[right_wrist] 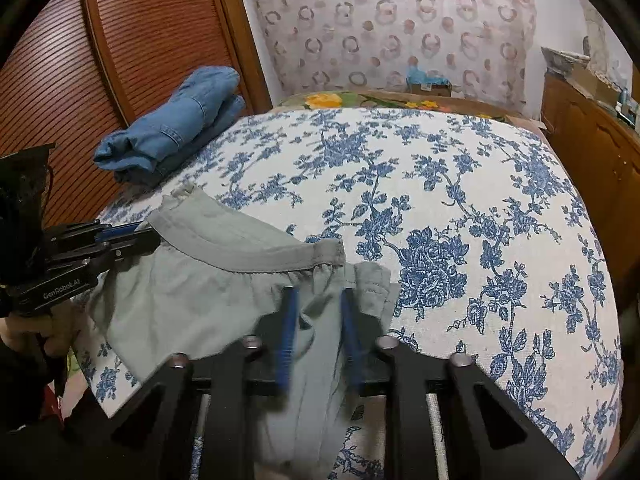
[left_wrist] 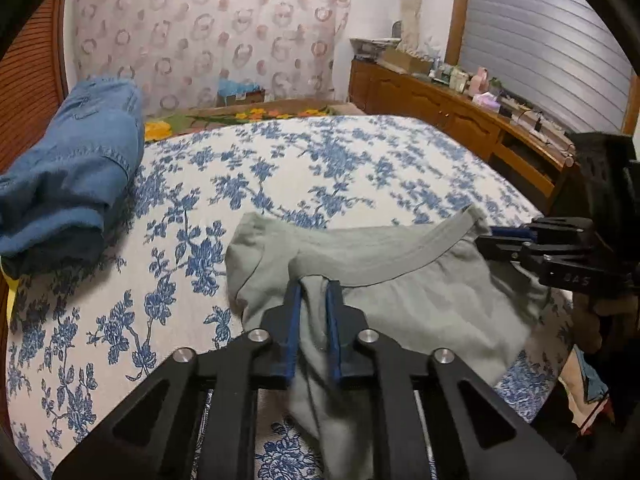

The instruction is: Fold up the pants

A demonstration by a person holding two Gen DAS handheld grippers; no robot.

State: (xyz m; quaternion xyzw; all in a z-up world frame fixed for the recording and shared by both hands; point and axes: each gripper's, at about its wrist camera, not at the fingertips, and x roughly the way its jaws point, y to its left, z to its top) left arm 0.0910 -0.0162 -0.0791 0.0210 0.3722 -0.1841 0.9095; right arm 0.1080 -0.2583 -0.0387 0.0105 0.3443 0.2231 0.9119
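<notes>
**Both hand-held grippers pinch the grey pants at the waist**

The left hand-held gripper (left_wrist: pixel 313 286) angles down toward the bed, its blue-padded fingers (left_wrist: pixel 295 312) nearly closed on a bunched fold of the pale grey-green cotton pants (left_wrist: pixel 420 300) near the waistband. The right hand-held gripper (right_wrist: pixel 316 292) tilts down likewise, its jaws narrow and clamped on cloth at the other end of the waistband (right_wrist: pixel 248 250). The pants lie crumpled at the near edge of the bed's blue-and-white floral bedspread (right_wrist: pixel 460 200), the elastic waist stretched between the two grips. A folded stack of blue denim jeans (right_wrist: pixel 176 124) rests well apart, at the bed's far left side.
</notes>
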